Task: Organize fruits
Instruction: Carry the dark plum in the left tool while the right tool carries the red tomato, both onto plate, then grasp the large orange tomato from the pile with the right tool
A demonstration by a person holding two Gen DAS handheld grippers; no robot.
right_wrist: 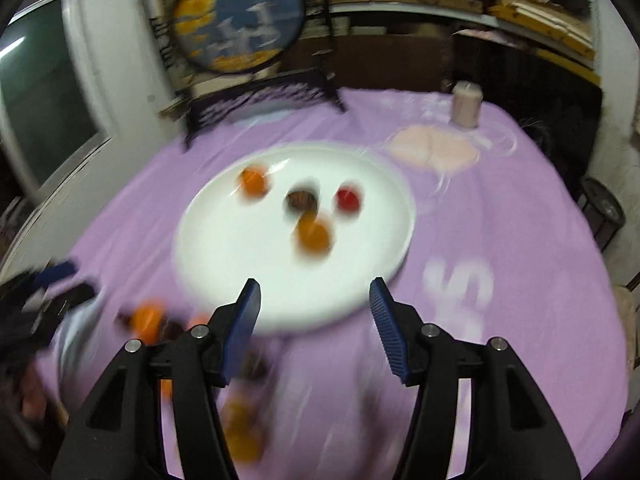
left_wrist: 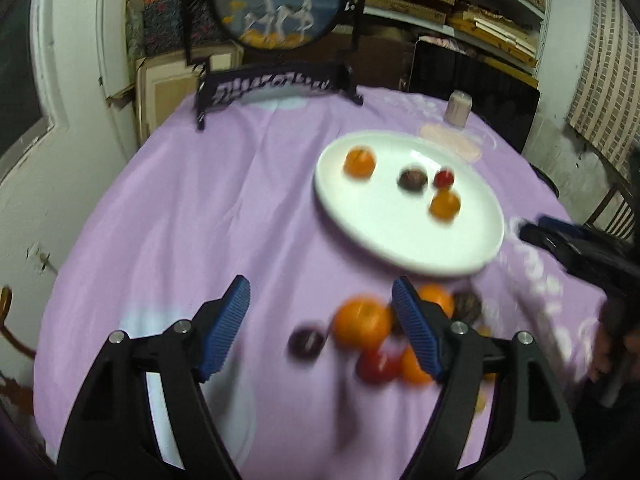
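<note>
A white plate lies on the purple cloth and carries two oranges, a dark fruit and a small red fruit. In front of it is a loose pile: a big orange, a dark plum, a red fruit and more, blurred. My left gripper hovers open over this pile, its pads touching nothing. Open and holding nothing, my right gripper is at the plate's near rim, with the pile to its left.
A round painted screen on a black stand stands at the table's far edge. A pink cup and a clear dish sit behind the plate. Shelves and a white door surround the table. The cloth left of the plate is bare.
</note>
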